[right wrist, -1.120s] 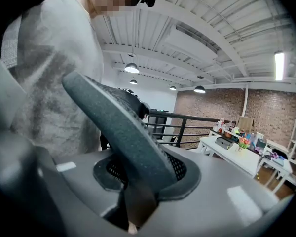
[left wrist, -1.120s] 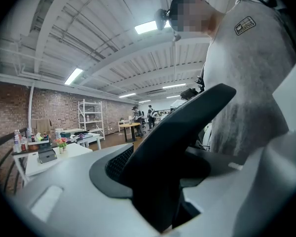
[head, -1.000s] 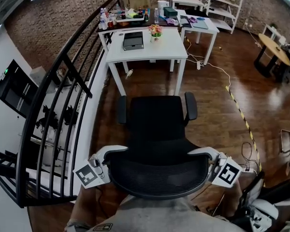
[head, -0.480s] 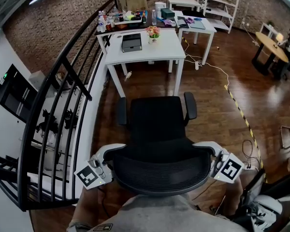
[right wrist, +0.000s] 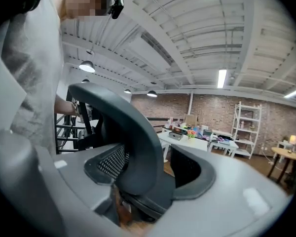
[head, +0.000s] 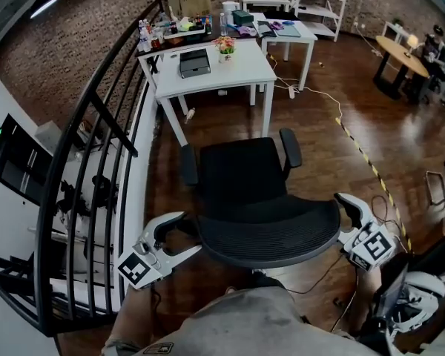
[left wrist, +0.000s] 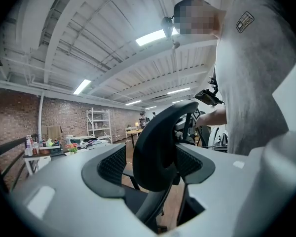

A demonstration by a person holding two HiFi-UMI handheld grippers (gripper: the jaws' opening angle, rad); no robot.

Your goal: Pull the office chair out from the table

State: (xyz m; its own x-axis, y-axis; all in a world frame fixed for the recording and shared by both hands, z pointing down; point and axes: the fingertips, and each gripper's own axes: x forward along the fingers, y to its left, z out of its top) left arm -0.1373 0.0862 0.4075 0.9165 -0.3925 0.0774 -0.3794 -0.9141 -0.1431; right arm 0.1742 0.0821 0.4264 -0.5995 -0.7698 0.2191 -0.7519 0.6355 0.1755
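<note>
The black office chair (head: 241, 173) stands on the wood floor, well back from the white table (head: 241, 73). Its mesh backrest (head: 271, 236) is nearest me. My left gripper (head: 187, 234) is at the backrest's left end, my right gripper (head: 341, 217) at its right end. Both pairs of jaws have just been opening and now stand wide. In the left gripper view the backrest's edge (left wrist: 163, 142) sits between the left gripper's (left wrist: 155, 157) pads with gaps on both sides. The right gripper view shows the same: the backrest (right wrist: 123, 132) lies loose inside the right gripper (right wrist: 143, 167).
A black railing (head: 96, 124) runs along the left. Yellow-black floor tape (head: 363, 162) and a white cable (head: 334, 110) lie to the right. The table holds a grey box (head: 193, 63) and flowers (head: 224, 45). More tables and shelves stand behind.
Both grippers were shut on the ends of the backrest and have opened and let go. Both grippers have drifted outward from the backrest, and it has swung slightly.
</note>
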